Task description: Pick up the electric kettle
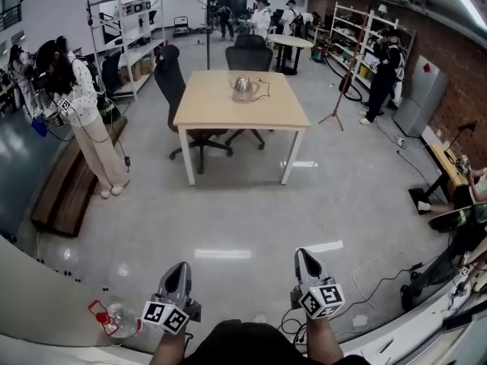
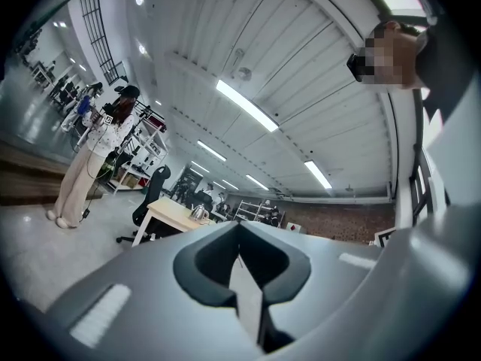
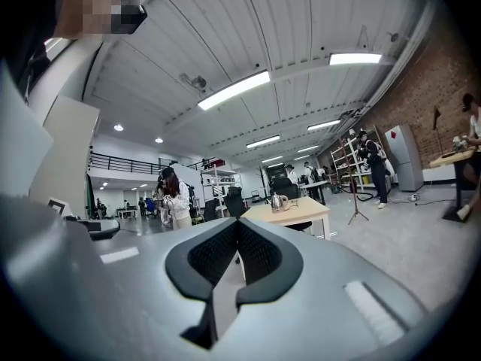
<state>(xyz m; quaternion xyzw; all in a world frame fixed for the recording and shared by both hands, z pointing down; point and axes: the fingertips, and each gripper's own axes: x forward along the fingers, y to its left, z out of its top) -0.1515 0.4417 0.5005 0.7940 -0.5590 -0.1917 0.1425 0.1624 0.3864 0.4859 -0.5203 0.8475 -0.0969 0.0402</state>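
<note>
A shiny steel electric kettle (image 1: 243,88) stands upright on a light wooden table (image 1: 221,112) far ahead across the floor. It shows small in the left gripper view (image 2: 198,213) and in the right gripper view (image 3: 277,201). My left gripper (image 1: 179,272) and right gripper (image 1: 305,260) are held low near my body, both shut with nothing between the jaws, pointing roughly level toward the table. Each gripper carries a marker cube.
Black office chairs (image 1: 171,74) stand behind and left of the table. A person in light clothes (image 1: 84,112) stands at left by a wooden bench (image 1: 65,192). A tripod (image 1: 335,109) and several people stand at right. Cables (image 1: 380,276) and a plastic bottle (image 1: 118,319) lie near my feet.
</note>
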